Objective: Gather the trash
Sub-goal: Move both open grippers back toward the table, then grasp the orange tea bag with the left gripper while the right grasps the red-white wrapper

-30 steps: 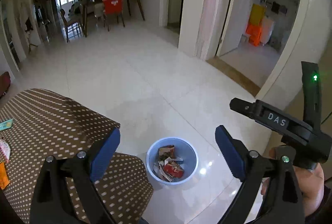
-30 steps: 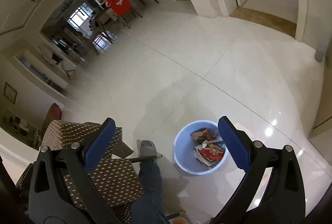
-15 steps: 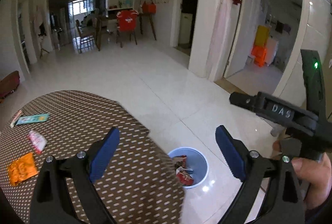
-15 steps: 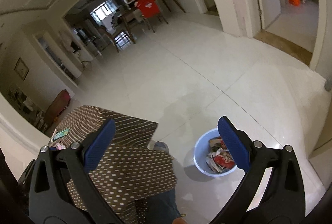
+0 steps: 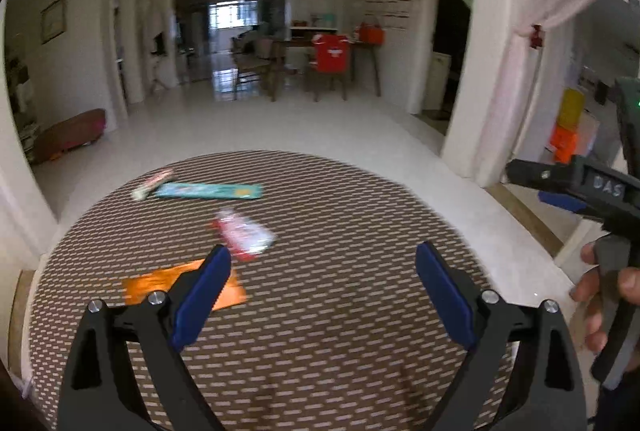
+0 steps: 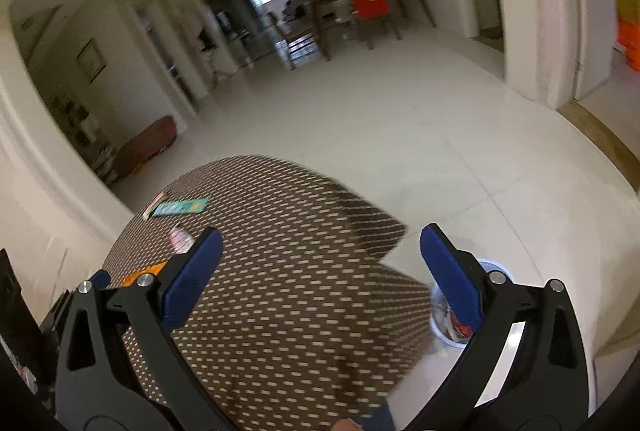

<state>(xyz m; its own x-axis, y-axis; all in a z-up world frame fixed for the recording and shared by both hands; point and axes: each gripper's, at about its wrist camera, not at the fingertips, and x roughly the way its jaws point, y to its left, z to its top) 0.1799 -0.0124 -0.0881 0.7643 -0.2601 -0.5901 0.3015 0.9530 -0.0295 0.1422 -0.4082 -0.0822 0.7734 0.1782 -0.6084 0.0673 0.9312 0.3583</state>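
Both jaws are spread wide and empty: left gripper (image 5: 322, 277) is held low over the round table (image 5: 360, 215), apparently lined up for a pick. Trash is scattered toward the far left: orange wrapper (image 5: 160, 285) just beside the left fingertip, red-white wrapper (image 5: 244, 235), teal packet (image 5: 208, 190). Right gripper (image 6: 320, 267) is held off to the side, nearer the blue bin (image 6: 494, 269) on the floor.

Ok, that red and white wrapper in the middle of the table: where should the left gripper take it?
Judging from the blurred frame, the red and white wrapper lies flat on the table, long axis running diagonally. Bring the open left gripper down from above and pinch across its narrow width near the nearer end; the orange packet sits close beside it.
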